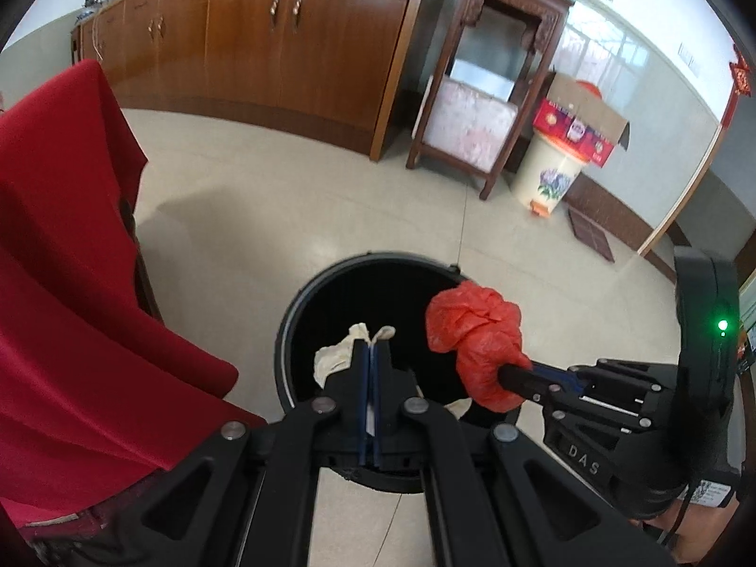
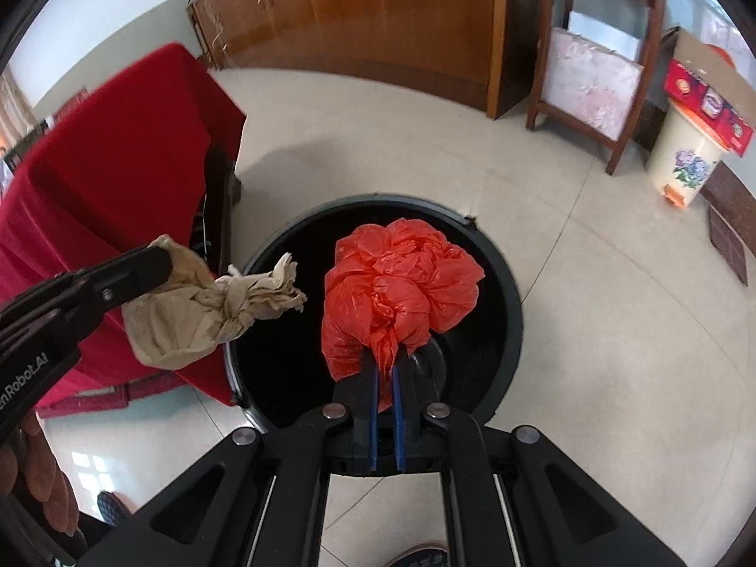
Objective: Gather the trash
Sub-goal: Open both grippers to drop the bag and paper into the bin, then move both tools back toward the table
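Observation:
A round black trash bin (image 1: 302, 297) (image 2: 505, 279) stands on the floor below both grippers. My left gripper (image 1: 371, 347) is shut on a crumpled beige paper wad (image 1: 333, 354) and holds it over the bin's left part; the wad also shows in the right wrist view (image 2: 189, 312). My right gripper (image 2: 385, 359) is shut on a crumpled red plastic bag (image 2: 401, 279) and holds it over the bin's opening. The bag also shows in the left wrist view (image 1: 475, 330), at the bin's right side.
A table with a red cloth (image 1: 56, 245) (image 2: 108, 175) stands close on the left of the bin. A long wooden cabinet (image 1: 264, 38), a carved wooden stand (image 1: 491, 75) and a cream pedal bin (image 1: 548, 175) under a cardboard box (image 1: 581, 123) line the far wall.

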A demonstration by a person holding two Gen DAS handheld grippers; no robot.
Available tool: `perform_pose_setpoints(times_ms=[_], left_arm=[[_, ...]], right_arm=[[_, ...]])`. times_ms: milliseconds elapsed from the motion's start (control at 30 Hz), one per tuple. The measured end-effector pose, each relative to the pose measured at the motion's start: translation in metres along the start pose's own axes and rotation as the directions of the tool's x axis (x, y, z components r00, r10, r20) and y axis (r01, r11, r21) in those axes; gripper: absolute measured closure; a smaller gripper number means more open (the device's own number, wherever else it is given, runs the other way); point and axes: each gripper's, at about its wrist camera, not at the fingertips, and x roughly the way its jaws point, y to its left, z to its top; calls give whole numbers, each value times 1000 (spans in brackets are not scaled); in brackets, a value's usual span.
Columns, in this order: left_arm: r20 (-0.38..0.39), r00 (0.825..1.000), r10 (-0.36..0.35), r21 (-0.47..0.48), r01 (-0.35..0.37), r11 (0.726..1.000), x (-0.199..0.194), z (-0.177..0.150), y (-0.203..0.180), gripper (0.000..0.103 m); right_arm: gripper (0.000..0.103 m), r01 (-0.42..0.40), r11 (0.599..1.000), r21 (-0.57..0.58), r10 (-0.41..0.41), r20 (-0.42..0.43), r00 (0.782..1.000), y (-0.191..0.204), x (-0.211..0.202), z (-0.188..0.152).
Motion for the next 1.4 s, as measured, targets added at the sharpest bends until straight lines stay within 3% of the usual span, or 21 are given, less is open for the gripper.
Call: perform_pose_setpoints(times_ms=[167, 233, 267, 300, 367, 567, 733, 1067, 1267, 1400], left_arm=[[-76, 997, -26, 8, 26, 1000, 26, -5, -3, 101], [-108, 994, -18, -9, 18, 1000, 34, -7, 0, 94], [-103, 995, 6, -15, -8, 1000, 33, -9, 3, 75], [-93, 995, 43, -18, -45, 999, 29, -11, 7, 38], [-62, 994, 94, -20, -95, 995, 16, -13, 16, 12], [-22, 980, 199, -9, -199, 980, -25, -24, 35, 9], [17, 972, 235, -38, -235, 971, -63, -31, 52, 6], [97, 946, 308, -156, -292, 944, -146, -45, 84, 4], [158, 922, 354, -249, -310, 918, -192, -56, 107, 4], [187, 894, 407, -322, -336, 885, -223, -67, 132, 4]], right_arm=[[97, -11, 1000, -21, 10, -51, 999, -2, 22, -4], [95, 18, 998, -54, -22, -85, 996, -5, 33, -5], [87, 75, 995, -64, -81, -91, 993, -8, 36, -8], [62, 114, 992, -62, -119, -89, 989, -12, 38, -10], [28, 166, 985, -42, -168, -64, 984, -21, 33, -14], [23, 164, 986, 21, -163, -49, 985, -27, 8, -11], [18, 133, 989, 63, -135, 16, 991, -9, -29, -5], [15, 47, 998, 47, -53, 134, 990, 69, -91, 13], [15, 14, 1000, -24, -10, 175, 985, 123, -117, 22], [15, -37, 996, -76, 52, 198, 979, 157, -131, 26]])
